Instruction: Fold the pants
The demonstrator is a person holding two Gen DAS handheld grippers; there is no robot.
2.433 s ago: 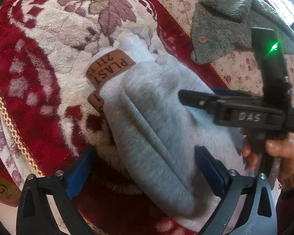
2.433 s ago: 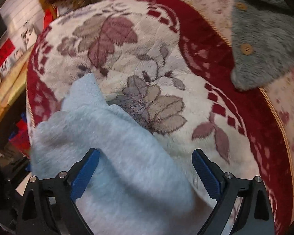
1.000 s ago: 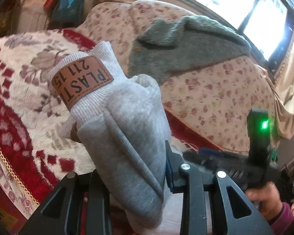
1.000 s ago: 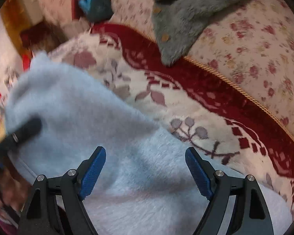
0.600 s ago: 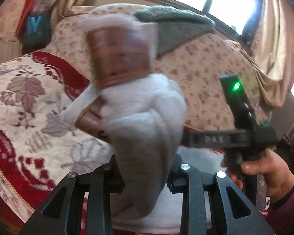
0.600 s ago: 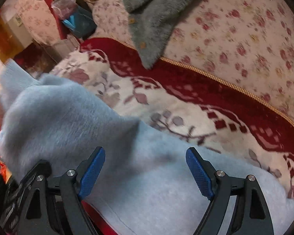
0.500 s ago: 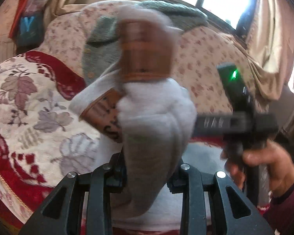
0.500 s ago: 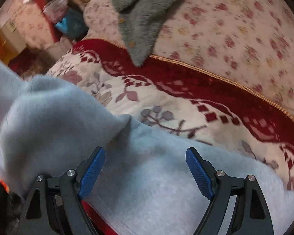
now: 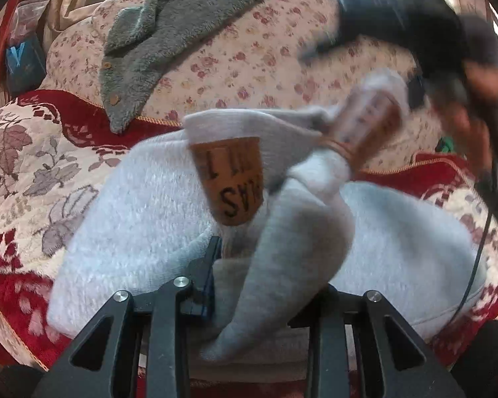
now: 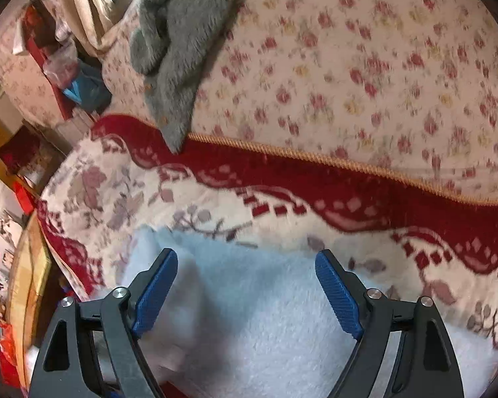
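The light grey fleece pants (image 9: pixel 142 219) lie on the red and cream floral sofa cover (image 9: pixel 26 165). My left gripper (image 9: pixel 265 282) is shut on the pants' cuffed leg ends, which carry brown leather patches (image 9: pixel 232 182), and holds them over the rest of the pants. My right gripper (image 10: pixel 245 285) is open, its blue pads (image 10: pixel 338 295) apart just above the pants (image 10: pixel 265 331). In the left wrist view the right gripper shows blurred at top right (image 9: pixel 415 23), held by a hand.
A grey fluffy cardigan (image 9: pixel 169 36) with wooden buttons drapes over the sofa's rose-print backrest (image 10: pixel 365 76). A gold cord trim (image 10: pixel 348 162) runs along the seat's back edge. Bags and clutter (image 10: pixel 79 83) sit beyond the sofa's left end.
My left gripper closed on the leg ends, lifted them and swung them over towards the waist end. My right gripper stayed open and rose off the fabric.
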